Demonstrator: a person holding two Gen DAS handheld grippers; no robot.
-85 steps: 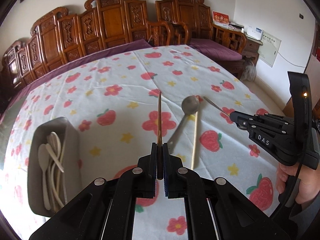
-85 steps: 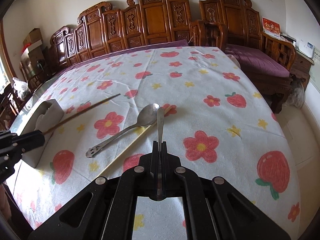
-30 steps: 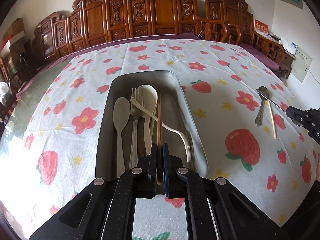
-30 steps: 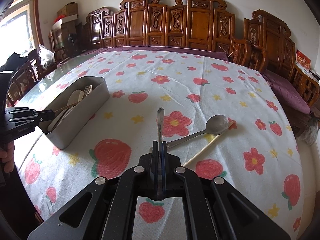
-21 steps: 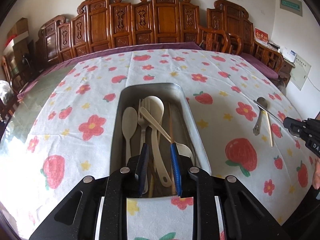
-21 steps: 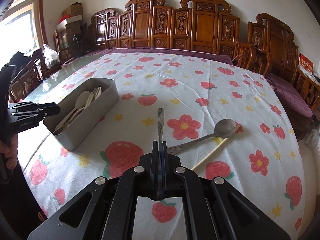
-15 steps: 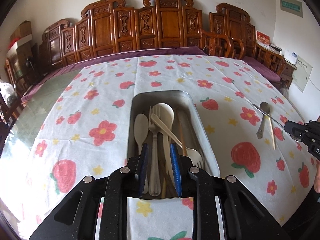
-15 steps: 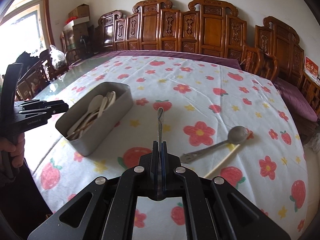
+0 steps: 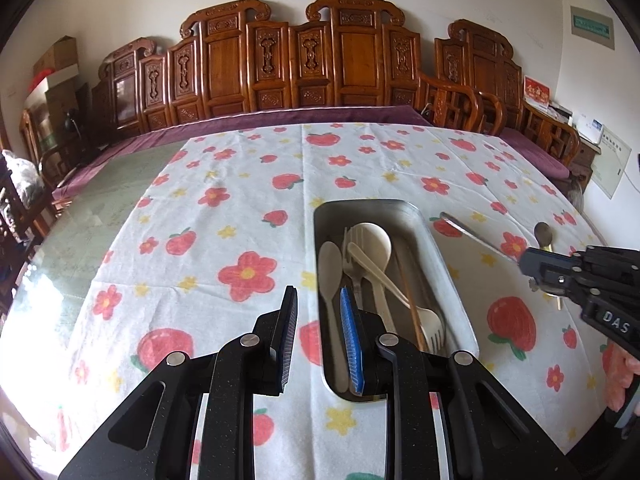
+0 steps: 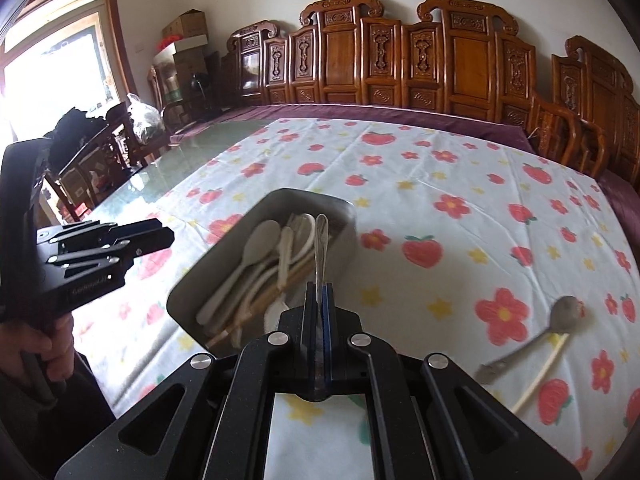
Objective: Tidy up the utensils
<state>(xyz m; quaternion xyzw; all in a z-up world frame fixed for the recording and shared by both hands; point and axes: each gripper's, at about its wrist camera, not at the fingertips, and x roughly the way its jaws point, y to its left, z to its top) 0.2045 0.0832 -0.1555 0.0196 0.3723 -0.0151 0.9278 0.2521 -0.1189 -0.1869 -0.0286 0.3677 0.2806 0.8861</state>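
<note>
A grey metal tray (image 9: 444, 256) (image 10: 200, 276) holds cream spoons, forks and a brown chopstick (image 9: 409, 296). My left gripper (image 9: 318, 304) is open and empty at the tray's near left corner; it also shows in the right wrist view (image 10: 160, 236). My right gripper (image 10: 319, 290) is shut on a metal utensil (image 10: 321, 240) whose tip hangs over the tray's near right part; in the left wrist view it (image 9: 526, 260) is at the right with the utensil (image 9: 468, 231) pointing at the tray. A metal spoon (image 10: 548, 330) and a pale chopstick (image 10: 540, 376) lie on the cloth at the right.
The table has a white cloth with strawberries and flowers (image 9: 248, 216) and bare glass at the left (image 9: 80, 216). Carved wooden chairs (image 9: 344, 52) line the far side. Boxes and clutter stand at the far left (image 10: 184, 40).
My left gripper let the brown chopstick go into the tray, opened and drew back to the left. My right gripper carried the metal utensil left, up to the tray.
</note>
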